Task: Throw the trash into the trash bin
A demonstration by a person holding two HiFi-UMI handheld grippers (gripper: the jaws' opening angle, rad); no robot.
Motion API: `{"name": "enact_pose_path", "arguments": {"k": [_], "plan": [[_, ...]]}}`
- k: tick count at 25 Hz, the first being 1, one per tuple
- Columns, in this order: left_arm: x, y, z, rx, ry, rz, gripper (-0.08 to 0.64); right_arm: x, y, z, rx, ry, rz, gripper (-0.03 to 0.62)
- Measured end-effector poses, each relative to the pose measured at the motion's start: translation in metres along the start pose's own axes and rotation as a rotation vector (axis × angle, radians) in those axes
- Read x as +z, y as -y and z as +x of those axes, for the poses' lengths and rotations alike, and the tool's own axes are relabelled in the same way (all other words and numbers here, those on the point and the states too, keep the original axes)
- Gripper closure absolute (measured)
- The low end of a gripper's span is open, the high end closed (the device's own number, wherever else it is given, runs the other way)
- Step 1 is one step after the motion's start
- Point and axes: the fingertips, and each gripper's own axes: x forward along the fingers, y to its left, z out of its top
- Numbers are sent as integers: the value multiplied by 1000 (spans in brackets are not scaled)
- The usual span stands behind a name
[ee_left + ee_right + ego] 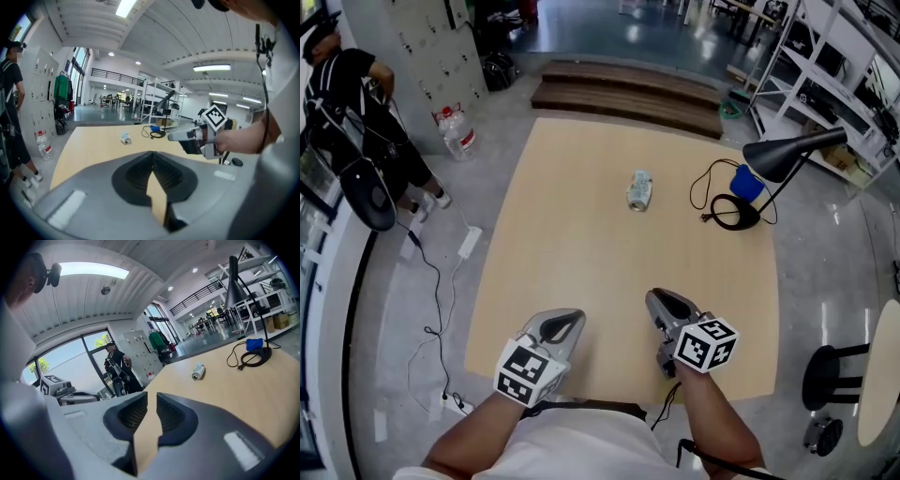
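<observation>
Trash, a small crumpled pale can-like container (639,190), is seen lying on its side in the upper middle of the head view, alone on the bare pale wooden tabletop (581,262) and well apart from both tools. No trash bin is shown in any view, so the destination cannot be placed.

The left grey hand-held gripper (575,318) and the right grey hand-held gripper (655,299) are held low over the table's near edge, at the lower centre of the head view, both aimed up-frame toward the container. This is judged to be the start of an approach, with the pick not yet begun. The left gripper's jaws are pressed together at the tips, with nothing between them. The right gripper's jaws are parted by a narrow slit, and only tabletop shows through it. That gap is probably a readying for the grasp, though it looks too narrow for the container as it stands.

The black desk lamp (787,155), its coiled cable (705,187) and a blue object (748,182) are laid out at the upper right of the head view, clear of the container, so a straight reach is judged unobstructed.

Jaw states are settled only by the gripper views. The layout of table, lamp and floor is given only by the head view. A person in dark clothing (352,103) is shown at the upper left of the head view.
</observation>
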Motion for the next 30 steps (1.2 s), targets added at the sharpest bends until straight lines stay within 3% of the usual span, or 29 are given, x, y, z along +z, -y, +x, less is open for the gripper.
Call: {"name": "enact_pose_path", "arguments": {"k": [8,18,26,30], "plan": [[-4,-13,37,38,-81,2,555,20,70,61,-11,-13,80,481],[-12,-27,87,58,-153,-26,557,53,199,162,-112,-52,159,443],[-11,-37,115,61,-172,-68,555,66,238,209,-138,-71,176,437],[-9,-44,119,69,-178,-67,556,68,250,234,-155,-90,187,403]]}}
